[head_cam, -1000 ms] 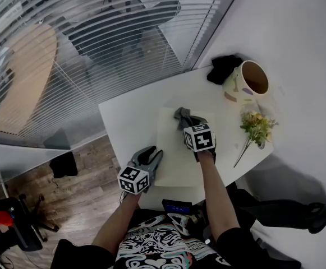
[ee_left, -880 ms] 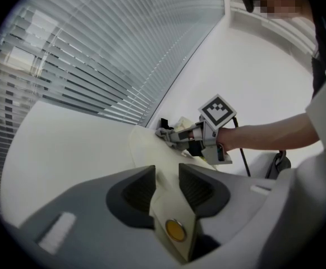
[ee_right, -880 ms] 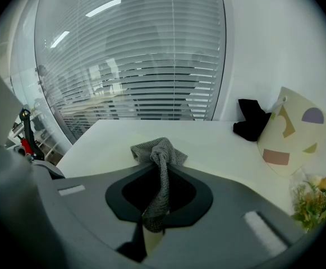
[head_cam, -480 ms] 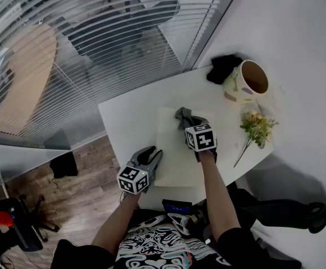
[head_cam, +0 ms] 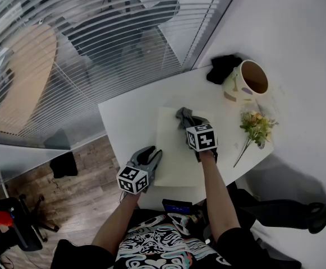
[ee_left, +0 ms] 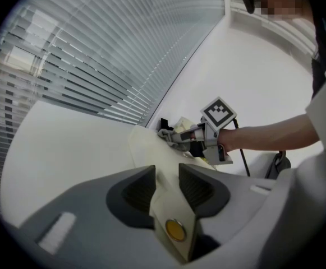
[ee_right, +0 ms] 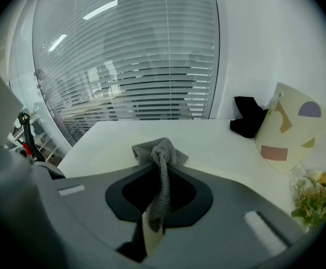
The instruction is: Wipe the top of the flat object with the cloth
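Note:
A cream flat board (head_cam: 177, 144) lies on the white table (head_cam: 129, 116). My right gripper (head_cam: 188, 121) is shut on a grey knitted cloth (head_cam: 183, 115) and holds it on the board's far edge; in the right gripper view the cloth (ee_right: 161, 161) runs up between the jaws and bunches beyond their tips. My left gripper (head_cam: 151, 160) is shut on the board's near left edge; the left gripper view shows the board (ee_left: 163, 167) pinched between the jaws, with the right gripper (ee_left: 174, 138) and cloth (ee_left: 167, 133) farther along it.
A cream vase (head_cam: 247, 82) with coloured shapes lies at the table's far right beside a black cloth (head_cam: 223, 67). Yellow flowers (head_cam: 257, 126) lie right of the board. Window blinds (head_cam: 95, 43) stand along the far side. A dark device (head_cam: 177, 207) sits at the near edge.
The right gripper and the cloth have shifted slightly to the right along the board's far edge. The left gripper has stayed put on the board.

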`<state>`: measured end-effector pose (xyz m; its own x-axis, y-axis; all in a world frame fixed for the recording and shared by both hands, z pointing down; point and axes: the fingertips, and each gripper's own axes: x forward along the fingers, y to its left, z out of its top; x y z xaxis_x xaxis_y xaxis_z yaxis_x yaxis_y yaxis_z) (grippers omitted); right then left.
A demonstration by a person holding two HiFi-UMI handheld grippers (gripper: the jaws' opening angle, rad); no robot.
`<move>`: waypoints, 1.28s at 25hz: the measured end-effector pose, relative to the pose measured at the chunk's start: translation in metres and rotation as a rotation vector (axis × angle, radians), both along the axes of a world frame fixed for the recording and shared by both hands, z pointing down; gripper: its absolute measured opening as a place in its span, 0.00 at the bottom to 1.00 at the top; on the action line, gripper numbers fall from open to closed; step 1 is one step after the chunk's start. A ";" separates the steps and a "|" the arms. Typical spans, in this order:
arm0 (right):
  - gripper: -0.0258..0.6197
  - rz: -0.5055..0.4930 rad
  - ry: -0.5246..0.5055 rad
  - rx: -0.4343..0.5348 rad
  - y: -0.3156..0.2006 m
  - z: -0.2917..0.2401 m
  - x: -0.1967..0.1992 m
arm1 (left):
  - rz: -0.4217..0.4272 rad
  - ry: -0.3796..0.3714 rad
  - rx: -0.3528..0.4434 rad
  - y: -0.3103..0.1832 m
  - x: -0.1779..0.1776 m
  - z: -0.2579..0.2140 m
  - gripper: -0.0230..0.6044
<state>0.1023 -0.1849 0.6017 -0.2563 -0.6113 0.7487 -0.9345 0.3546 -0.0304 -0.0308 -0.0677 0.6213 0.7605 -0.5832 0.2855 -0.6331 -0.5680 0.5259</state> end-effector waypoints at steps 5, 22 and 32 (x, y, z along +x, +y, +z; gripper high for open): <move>0.07 0.000 0.004 -0.003 0.000 0.000 0.001 | 0.000 0.000 0.000 -0.001 0.000 -0.001 0.33; 0.07 0.032 -0.027 -0.014 0.002 0.000 0.009 | 0.001 -0.001 -0.002 0.000 0.000 0.001 0.33; 0.07 0.093 -0.011 -0.006 0.005 0.000 0.038 | 0.001 -0.001 0.003 0.000 -0.001 0.000 0.33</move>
